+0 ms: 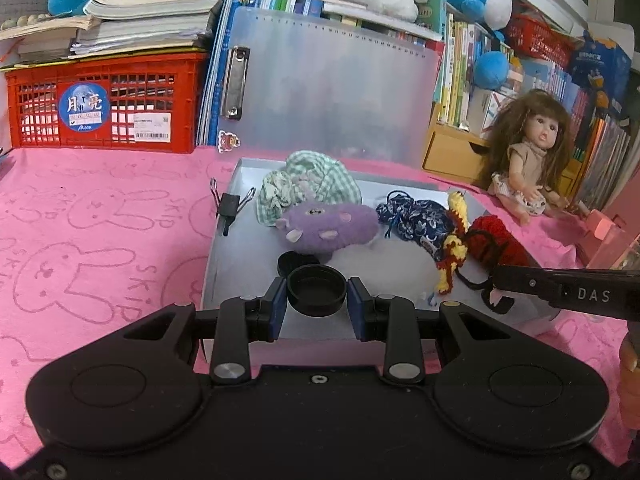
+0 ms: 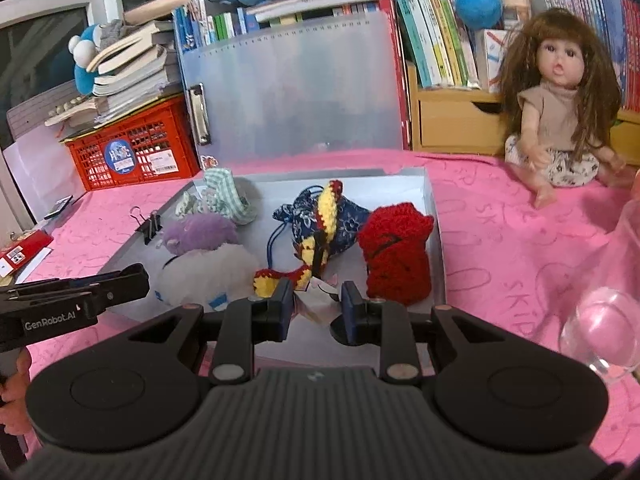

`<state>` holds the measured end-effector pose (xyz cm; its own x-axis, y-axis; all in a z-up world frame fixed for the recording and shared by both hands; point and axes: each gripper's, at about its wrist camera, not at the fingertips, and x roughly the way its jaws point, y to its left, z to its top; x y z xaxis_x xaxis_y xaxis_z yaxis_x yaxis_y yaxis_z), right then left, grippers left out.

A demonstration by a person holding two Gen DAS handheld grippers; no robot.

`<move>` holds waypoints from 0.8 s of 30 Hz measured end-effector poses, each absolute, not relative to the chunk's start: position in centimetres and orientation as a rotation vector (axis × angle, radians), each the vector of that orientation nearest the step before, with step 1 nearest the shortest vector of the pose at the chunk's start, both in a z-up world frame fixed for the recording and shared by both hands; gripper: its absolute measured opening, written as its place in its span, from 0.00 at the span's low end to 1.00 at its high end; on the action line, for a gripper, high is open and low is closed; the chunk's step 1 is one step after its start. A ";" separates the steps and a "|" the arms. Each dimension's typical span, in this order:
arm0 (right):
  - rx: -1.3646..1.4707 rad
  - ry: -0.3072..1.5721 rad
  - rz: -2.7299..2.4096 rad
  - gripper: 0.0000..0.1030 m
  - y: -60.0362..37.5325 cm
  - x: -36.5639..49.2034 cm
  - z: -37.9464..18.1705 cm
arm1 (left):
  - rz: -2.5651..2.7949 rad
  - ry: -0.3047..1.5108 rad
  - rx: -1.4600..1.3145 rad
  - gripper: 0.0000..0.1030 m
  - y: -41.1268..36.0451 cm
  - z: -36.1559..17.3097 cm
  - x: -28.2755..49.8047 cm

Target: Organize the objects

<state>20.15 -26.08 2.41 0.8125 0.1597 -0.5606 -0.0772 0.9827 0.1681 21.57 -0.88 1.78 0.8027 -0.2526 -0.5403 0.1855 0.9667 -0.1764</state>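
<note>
My left gripper (image 1: 317, 300) is shut on a black round cap (image 1: 317, 290), held over the near end of an open grey box (image 1: 240, 264). In the box lie a green checked cloth (image 1: 308, 184), a purple plush (image 1: 328, 226), a blue floral pouch (image 1: 416, 220), a yellow-and-red crochet piece (image 1: 454, 248) and a red knitted piece (image 2: 396, 256). My right gripper (image 2: 318, 308) is shut on a small white-and-pink thing (image 2: 316, 304) just above the box's near edge; what it is I cannot tell. Each gripper shows at the other view's edge.
The box's lid (image 1: 328, 92) stands upright behind it. A binder clip (image 1: 230, 204) is on the box's left rim. On the pink cloth (image 1: 100, 240) are a red crate (image 1: 104, 104) with books, a long-haired doll (image 2: 560, 112) and a clear glass (image 2: 604, 332) at right.
</note>
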 end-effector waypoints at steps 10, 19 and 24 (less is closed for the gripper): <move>0.140 0.641 0.117 0.29 -25.9 21.3 1.3 | -0.231 0.599 -0.097 0.30 -1.5 1.2 22.2; 0.131 0.642 0.117 0.29 -25.7 21.3 1.2 | -0.227 0.604 -0.086 0.30 -1.6 1.2 22.3; 0.122 0.615 0.100 0.54 -25.4 21.0 1.2 | -0.228 0.596 -0.079 0.45 -1.6 1.5 22.0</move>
<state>20.95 -25.43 1.24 0.8123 0.1300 -0.5686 -0.0575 0.9879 0.1438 22.00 -1.62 1.55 0.8033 -0.2351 -0.5473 0.1898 0.9719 -0.1390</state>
